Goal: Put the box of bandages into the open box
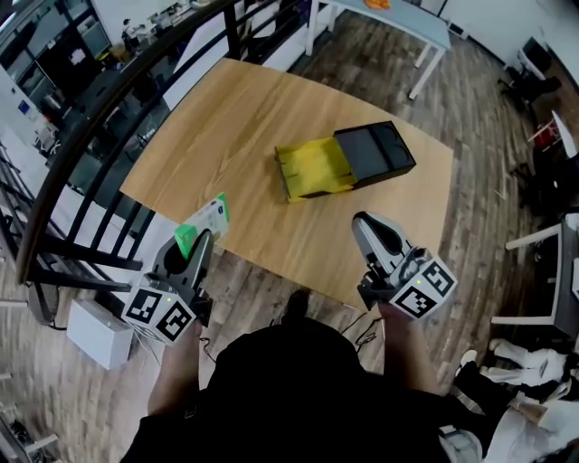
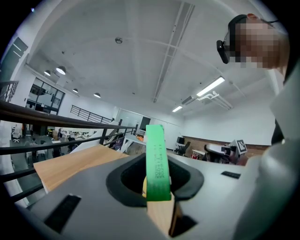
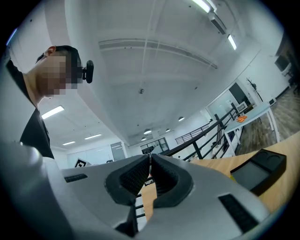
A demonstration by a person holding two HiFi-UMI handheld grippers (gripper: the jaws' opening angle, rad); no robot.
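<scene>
The box of bandages (image 1: 207,222), white with a green end, stands out past the table's near left edge, and my left gripper (image 1: 200,239) is shut on it. In the left gripper view its green edge (image 2: 157,161) sits upright between the jaws. The open box (image 1: 373,152), a black tray with a yellow part (image 1: 314,168) beside it, lies in the middle of the wooden table (image 1: 244,118). My right gripper (image 1: 363,222) hovers over the table's near edge, shut with nothing in it. In the right gripper view its jaws (image 3: 150,160) meet, and the black tray (image 3: 259,171) shows at the right.
A black railing (image 1: 86,122) runs along the left of the table. A white table (image 1: 398,20) stands at the back, and a white box (image 1: 98,333) sits on the floor at the lower left. Chairs and desks (image 1: 543,136) fill the right side.
</scene>
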